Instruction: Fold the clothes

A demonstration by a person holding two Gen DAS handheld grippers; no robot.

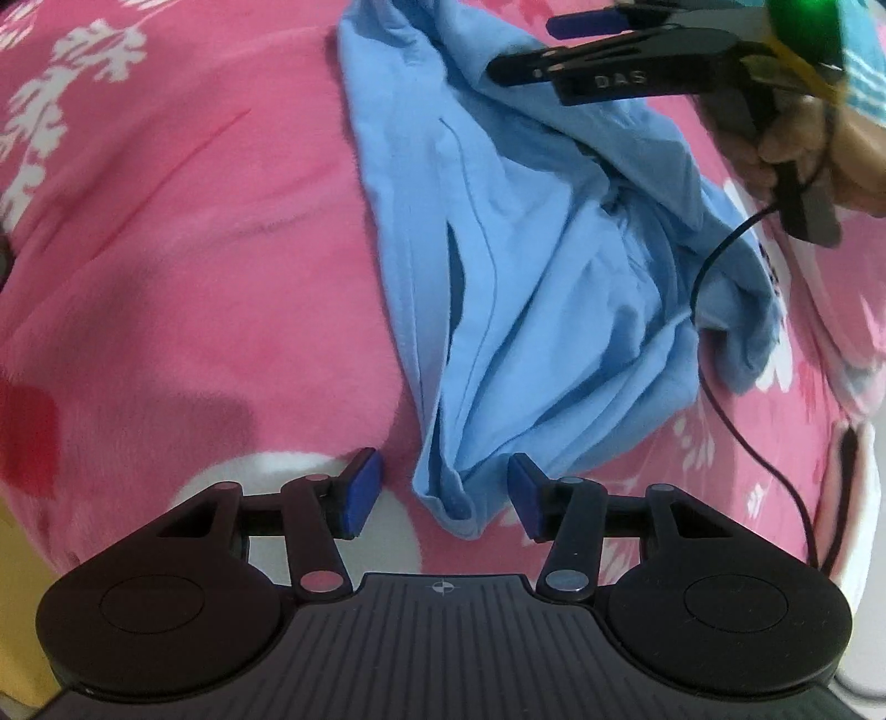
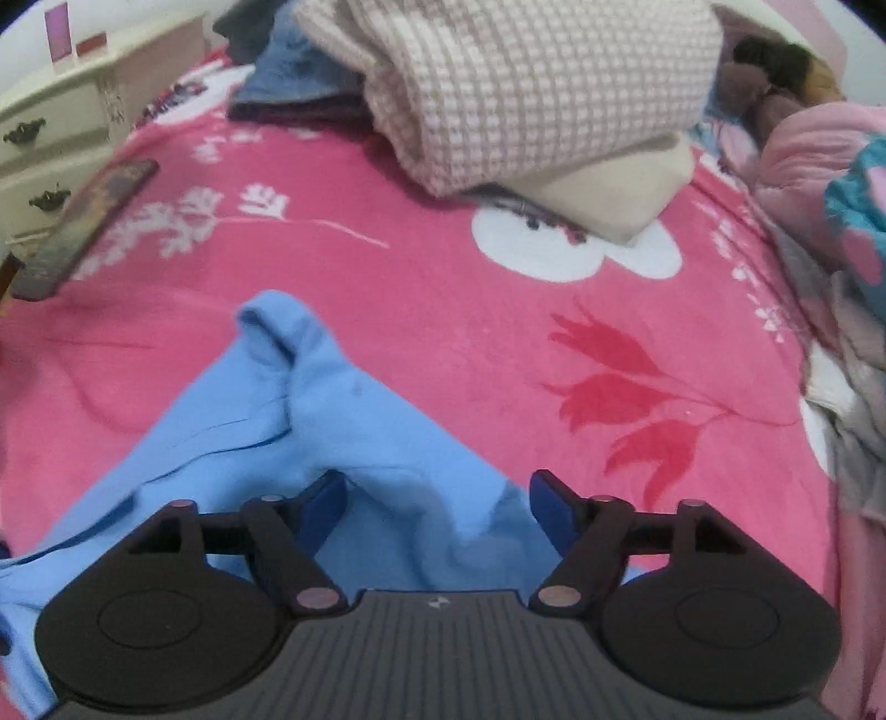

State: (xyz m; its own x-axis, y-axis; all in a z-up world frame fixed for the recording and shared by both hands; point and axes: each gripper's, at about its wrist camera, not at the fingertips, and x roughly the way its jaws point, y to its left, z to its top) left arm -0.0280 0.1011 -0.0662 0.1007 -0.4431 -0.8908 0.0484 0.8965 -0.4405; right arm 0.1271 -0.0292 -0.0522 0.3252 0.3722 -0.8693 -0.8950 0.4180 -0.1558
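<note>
Your garment (image 1: 531, 288) lies crumpled on the blanket (image 1: 194, 266), running from far-centre to near-centre in the left wrist view, its near corner btwn your left gripper (image 1: 443, 493) fingers. Your right gripper (image 1: 531, 47) sits far right, over the garment's far end. In the right wrist view, the garment fills near-left, under your right gripper. Folded pile (image 2: 531, 94) sits far-centre on the blanket; dresser (image 2: 61, 127) far left; phone (image 2: 83, 227) left, near the blanket's edge.
</note>
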